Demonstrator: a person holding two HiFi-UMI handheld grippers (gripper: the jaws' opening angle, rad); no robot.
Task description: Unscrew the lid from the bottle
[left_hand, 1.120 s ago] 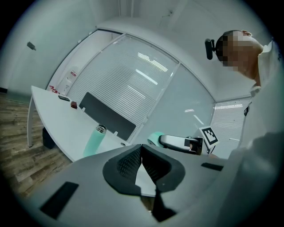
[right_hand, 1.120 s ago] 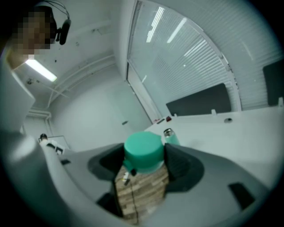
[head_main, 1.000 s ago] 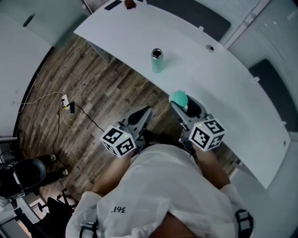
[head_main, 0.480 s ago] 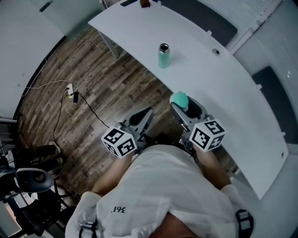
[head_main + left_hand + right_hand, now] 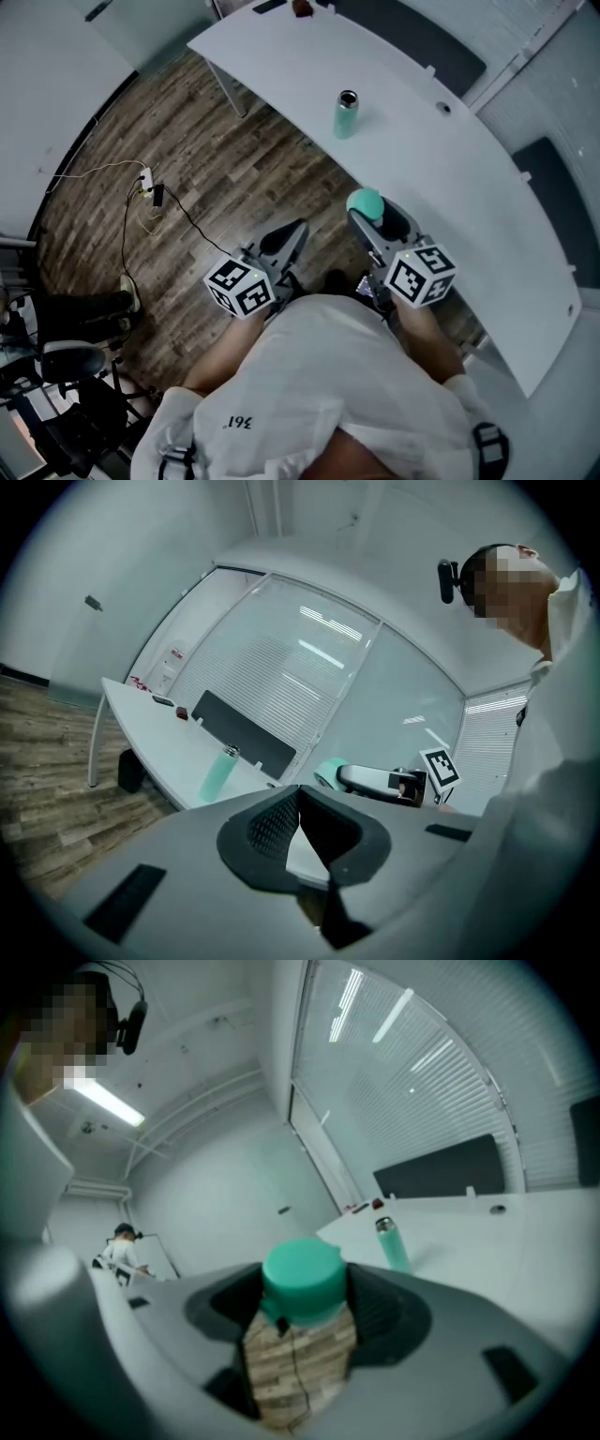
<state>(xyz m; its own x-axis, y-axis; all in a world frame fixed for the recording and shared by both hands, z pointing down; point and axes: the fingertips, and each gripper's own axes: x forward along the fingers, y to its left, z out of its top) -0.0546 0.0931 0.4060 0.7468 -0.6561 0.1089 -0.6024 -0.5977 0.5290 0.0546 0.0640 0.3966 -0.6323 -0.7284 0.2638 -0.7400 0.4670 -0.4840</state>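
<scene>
**Change since earlier frame:** the table and bottle have slid toward 1 o'clock in my head view, while both grippers keep their places in front of me. I read that as my own body shifting, not the things moving.

1. **Table** (image 5: 487, 187). White and curved, running from 11 o'clock to 4 o'clock. It carries the bottle.
2. **Floor** (image 5: 206, 141). Wood plank on the 9 o'clock side, with a loose cable (image 5: 141, 202) lying on it.
3. **Left gripper** (image 5: 296, 228). It is over the floor, off the table's edge. The tongs are pressed together with nothing in them. I judge it idle, since the bottle no longer needs steadying.
4. **Right gripper** (image 5: 375, 214). It is at the table's near edge. The tongs are clamped on the lid and carry it clear of the tabletop.
5. **Bottle** (image 5: 347, 113). Teal and upright on the table, near the floor-side edge. It stands at about 12 o'clock from the right gripper, well apart from both grippers. The mouth is bare and its metal rim shows.
6. **Lid** (image 5: 302, 1279). Teal and round, gripped by its sides between the right pads. It is off the bottle, so I judge the unscrewing done. Setting it down likely remains.
</scene>
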